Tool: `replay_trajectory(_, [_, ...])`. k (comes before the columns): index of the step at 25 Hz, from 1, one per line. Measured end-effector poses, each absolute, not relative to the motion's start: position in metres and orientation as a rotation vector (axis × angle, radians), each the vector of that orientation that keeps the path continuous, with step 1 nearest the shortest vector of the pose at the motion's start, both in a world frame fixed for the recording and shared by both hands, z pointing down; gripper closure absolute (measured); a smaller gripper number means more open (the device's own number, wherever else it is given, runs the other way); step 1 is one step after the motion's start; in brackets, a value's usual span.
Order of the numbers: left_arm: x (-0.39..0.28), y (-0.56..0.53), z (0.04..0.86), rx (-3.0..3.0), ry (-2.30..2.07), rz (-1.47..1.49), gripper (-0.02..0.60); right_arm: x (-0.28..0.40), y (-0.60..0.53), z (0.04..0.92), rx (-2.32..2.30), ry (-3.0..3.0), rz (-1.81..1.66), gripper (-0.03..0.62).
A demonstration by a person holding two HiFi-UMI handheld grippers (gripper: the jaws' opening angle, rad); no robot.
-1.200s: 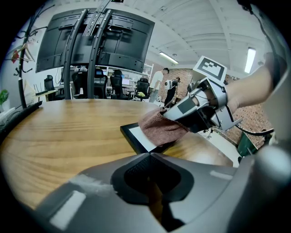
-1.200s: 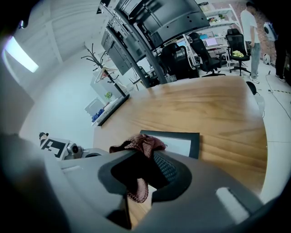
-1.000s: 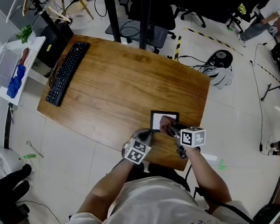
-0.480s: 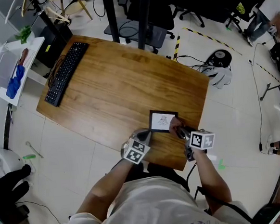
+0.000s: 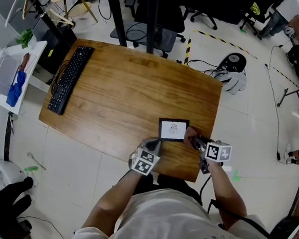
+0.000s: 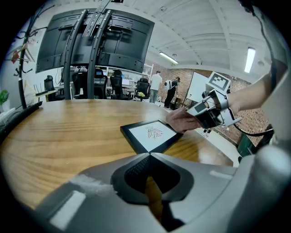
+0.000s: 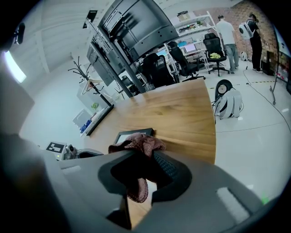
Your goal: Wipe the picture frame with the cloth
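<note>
Currently my right gripper [image 7: 140, 157] is clamped on the reddish-brown cloth [image 7: 136, 144]. The cloth's bunched top stands above the jaw tips and meets the right edge of the picture frame [image 5: 173, 129]. My left gripper [image 6: 149, 155] is closed tip to tip with nothing between the jaws, just beside the frame's near left corner. The frame lies flat by the near edge of the tabletop [image 5: 126, 87], toward its right corner. It has a black border, a white mat and a small line drawing, too small to read.

A black keyboard [image 5: 72, 77] lies along the wooden table's [image 5: 137, 96] left edge. An office chair [image 5: 156, 36] stands beyond it.
</note>
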State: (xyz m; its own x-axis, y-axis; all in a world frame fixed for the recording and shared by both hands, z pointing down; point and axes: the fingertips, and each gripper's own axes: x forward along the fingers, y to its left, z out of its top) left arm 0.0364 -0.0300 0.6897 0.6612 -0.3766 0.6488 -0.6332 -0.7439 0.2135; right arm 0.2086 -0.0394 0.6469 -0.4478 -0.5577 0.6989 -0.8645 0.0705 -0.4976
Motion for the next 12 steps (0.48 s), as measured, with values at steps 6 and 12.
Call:
replay_trajectory(6, [0.0364, -0.0295, 0.6898, 2.455, -0.792, 0.821, 0.578, 0.2039, -0.0397, 0.6467, 1.419, -2.039, 1.307, 0.511])
replay_trajectory(12, [0.0346, -0.0299, 0.6903, 2.451, -0.793, 0.83, 0.578, 0.1993, -0.0426, 0.6432, 1.415, -2.05, 1.298, 0.511])
